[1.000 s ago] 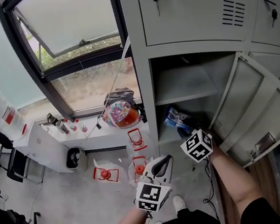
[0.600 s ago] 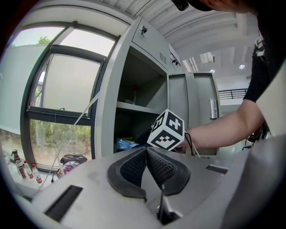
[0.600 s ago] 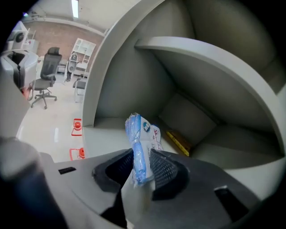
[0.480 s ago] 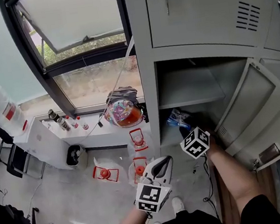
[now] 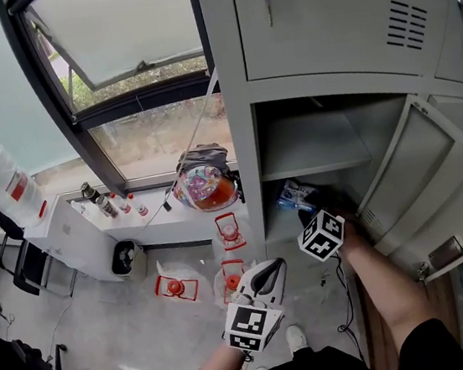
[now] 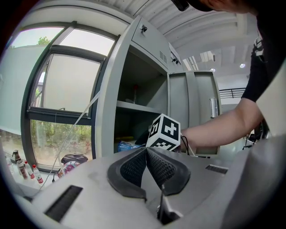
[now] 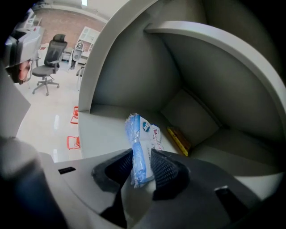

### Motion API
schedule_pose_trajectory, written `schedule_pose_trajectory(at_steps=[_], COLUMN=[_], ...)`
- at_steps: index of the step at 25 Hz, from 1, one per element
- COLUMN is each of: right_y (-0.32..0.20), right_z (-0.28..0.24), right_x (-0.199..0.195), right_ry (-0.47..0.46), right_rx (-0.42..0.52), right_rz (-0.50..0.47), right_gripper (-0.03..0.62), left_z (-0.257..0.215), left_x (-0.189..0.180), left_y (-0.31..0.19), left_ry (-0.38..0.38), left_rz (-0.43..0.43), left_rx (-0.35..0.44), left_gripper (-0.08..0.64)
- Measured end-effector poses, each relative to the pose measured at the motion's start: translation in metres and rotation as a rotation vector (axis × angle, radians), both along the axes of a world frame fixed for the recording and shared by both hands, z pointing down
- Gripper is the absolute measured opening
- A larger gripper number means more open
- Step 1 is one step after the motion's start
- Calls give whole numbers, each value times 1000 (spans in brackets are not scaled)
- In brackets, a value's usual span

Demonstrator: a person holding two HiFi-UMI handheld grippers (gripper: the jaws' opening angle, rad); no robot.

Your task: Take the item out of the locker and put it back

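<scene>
The grey locker [image 5: 242,136] stands open, its door [image 5: 435,187] swung out to the right. A blue and white plastic packet [image 7: 139,147] lies on the lower compartment floor [image 7: 103,129], and also shows in the head view as the packet [image 5: 296,195]. My right gripper [image 7: 142,154] reaches into that compartment with the packet's near end pinched between its pads; its jaws are opening. Its marker cube [image 5: 323,236] is at the locker mouth. My left gripper [image 5: 265,275] hangs outside, low and left of the locker, shut and empty, seen as the left gripper [image 6: 146,150] in its own view.
A yellow strip [image 7: 178,139] lies deeper on the compartment floor. An upper shelf [image 5: 310,140] spans the locker. Left of it are a colourful bag [image 5: 202,188] and small bottles [image 5: 107,206] on a sill, red holders [image 5: 175,286] on the floor and a water jug [image 5: 8,188].
My right gripper has pushed slightly further into the lower compartment, toward the packet. The left gripper has stayed where it was.
</scene>
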State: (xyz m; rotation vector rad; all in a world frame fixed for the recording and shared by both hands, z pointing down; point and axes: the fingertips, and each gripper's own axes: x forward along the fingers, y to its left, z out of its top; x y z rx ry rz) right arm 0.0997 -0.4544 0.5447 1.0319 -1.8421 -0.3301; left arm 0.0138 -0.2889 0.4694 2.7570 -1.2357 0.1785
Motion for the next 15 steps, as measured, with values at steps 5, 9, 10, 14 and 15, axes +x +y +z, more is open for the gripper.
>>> schedule_pose_trajectory(at_steps=[5,9,10,14,15], right_y=[2,3,4,6,7], right_z=[3,4,4,5,5], right_x=[-1,-1,-1,-2,-3], right_ry=[30,47,51,58,59], right_rx=[-2,8,11,17,18], right_rz=[-12,-20,-22,-30,-32], right_gripper=[188,196,199,208,213], left_z=[1,1,1,1,0], left_x=[-2,-3,-4,-5,-5], left_y=[3,6,7,9,10], left_ry=[-1,-3,-3,-4,-4], left_rz=[-3,-4,-5,-7,-8], left_rx=[-2,-5,-6,-4,-3], left_gripper=[17,17,17,17,17])
